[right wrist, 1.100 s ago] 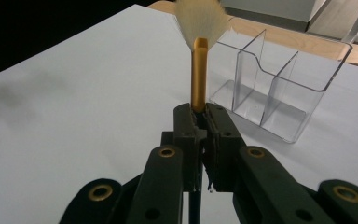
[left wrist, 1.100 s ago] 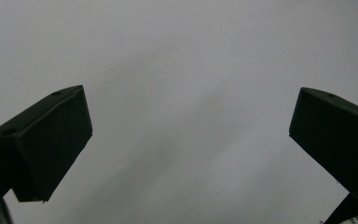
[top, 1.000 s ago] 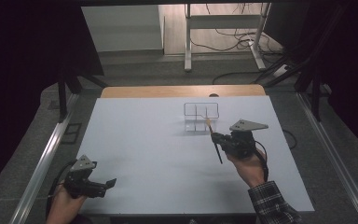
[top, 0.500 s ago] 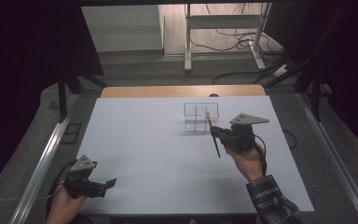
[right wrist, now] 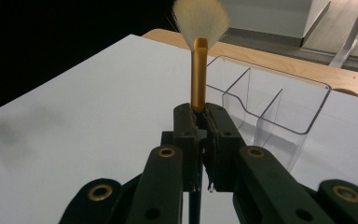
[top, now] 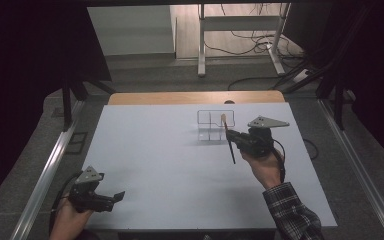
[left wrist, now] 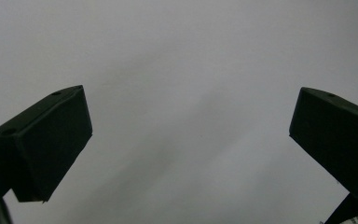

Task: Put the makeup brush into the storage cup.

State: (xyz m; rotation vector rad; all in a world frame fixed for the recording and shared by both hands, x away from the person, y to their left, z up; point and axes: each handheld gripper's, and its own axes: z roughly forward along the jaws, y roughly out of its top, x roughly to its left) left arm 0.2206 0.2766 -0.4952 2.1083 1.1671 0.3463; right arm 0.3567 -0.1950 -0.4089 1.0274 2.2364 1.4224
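A makeup brush with a gold ferrule and pale fanned bristles stands upright between the jaws of my right gripper, which is shut on it. In the high view the right gripper hovers just right of a clear plastic organizer with several compartments, and the brush has its dark handle pointing down toward the table. The organizer sits just beyond and right of the brush. My left gripper rests near the table's front left corner, its jaws wide apart over bare white surface.
The white tabletop has a wooden strip along its far edge. Metal rails run along both sides. Cables and a white frame's legs lie on the floor beyond the table.
The right gripper has drifted slightly up and toward the organizer with the brush. The left gripper has stayed put.
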